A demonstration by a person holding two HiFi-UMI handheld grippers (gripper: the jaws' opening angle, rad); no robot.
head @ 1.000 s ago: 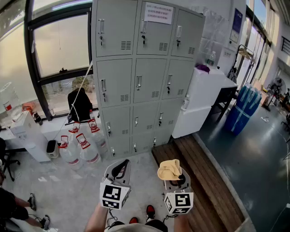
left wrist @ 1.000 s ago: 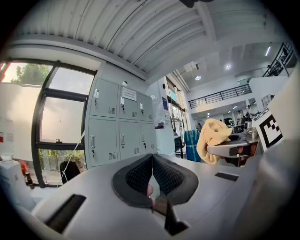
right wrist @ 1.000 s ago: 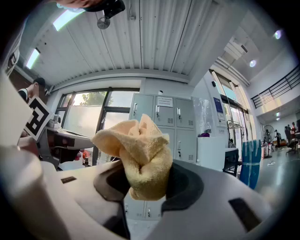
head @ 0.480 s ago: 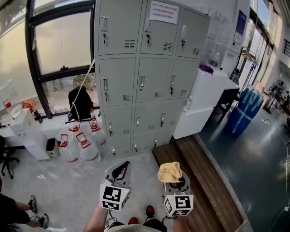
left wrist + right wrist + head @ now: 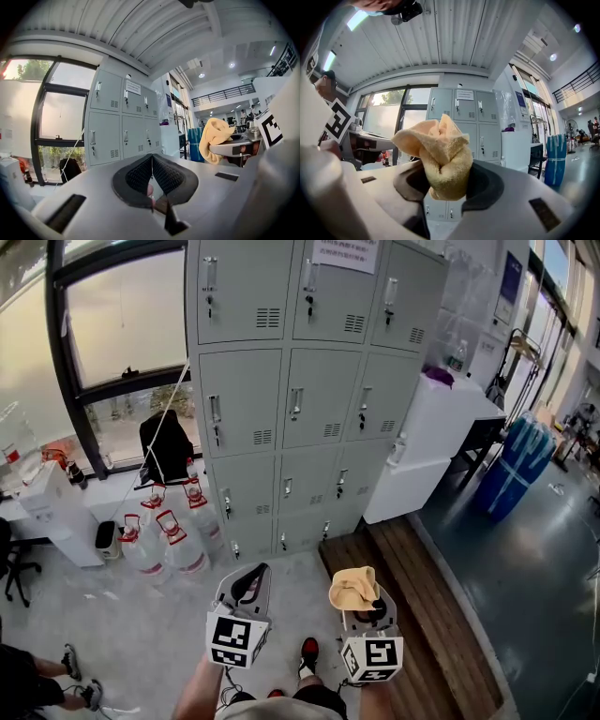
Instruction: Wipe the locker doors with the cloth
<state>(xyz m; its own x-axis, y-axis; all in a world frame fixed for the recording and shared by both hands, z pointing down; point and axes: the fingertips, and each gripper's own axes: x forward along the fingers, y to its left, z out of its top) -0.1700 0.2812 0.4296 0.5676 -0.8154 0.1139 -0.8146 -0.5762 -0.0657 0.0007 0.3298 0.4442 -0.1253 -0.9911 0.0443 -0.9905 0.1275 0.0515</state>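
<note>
A grey bank of lockers (image 5: 300,399) stands ahead, with small doors, handles and vents; it also shows in the left gripper view as lockers (image 5: 123,124) and behind the cloth as lockers (image 5: 480,122). My right gripper (image 5: 362,593) is shut on a bunched yellow cloth (image 5: 352,588), which fills the jaws as cloth (image 5: 440,154). My left gripper (image 5: 247,585) is shut with nothing in it, its ribbed pads (image 5: 161,176) meeting. Both grippers hang well short of the doors, over the floor.
Several water jugs (image 5: 164,540) with red handles stand left of the lockers under the window. A white cabinet (image 5: 427,442) sits at the right, with a blue barrel (image 5: 520,460) beyond. A wooden platform (image 5: 422,615) runs along the right floor. My red shoe (image 5: 307,652) shows below.
The view has moved closer to the lockers and tilted down slightly. Both grippers keep their pose, the cloth still held in the right one.
</note>
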